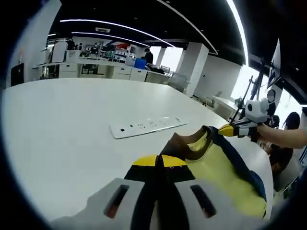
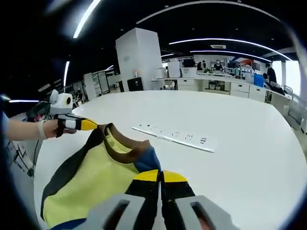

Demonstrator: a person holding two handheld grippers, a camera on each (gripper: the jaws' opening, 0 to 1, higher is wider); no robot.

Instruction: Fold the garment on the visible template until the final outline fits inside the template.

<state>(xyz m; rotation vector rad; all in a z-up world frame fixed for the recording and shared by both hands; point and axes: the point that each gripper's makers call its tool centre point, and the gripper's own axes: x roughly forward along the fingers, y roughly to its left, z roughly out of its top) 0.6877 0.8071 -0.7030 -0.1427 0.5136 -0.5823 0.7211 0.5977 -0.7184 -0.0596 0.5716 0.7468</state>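
Observation:
A yellow garment with navy sides and a brown collar is held up over the white table, stretched between both grippers. My left gripper is shut on the fabric near the collar. My right gripper grips the other side of the neckline. In the right gripper view the same garment hangs between my right gripper, shut on its blue and brown edge, and my left gripper, shut on the far collar.
A flat white strip with small marks lies on the table beyond the garment. The person's forearm and hand hold the grippers. A white pillar and office desks stand behind the table.

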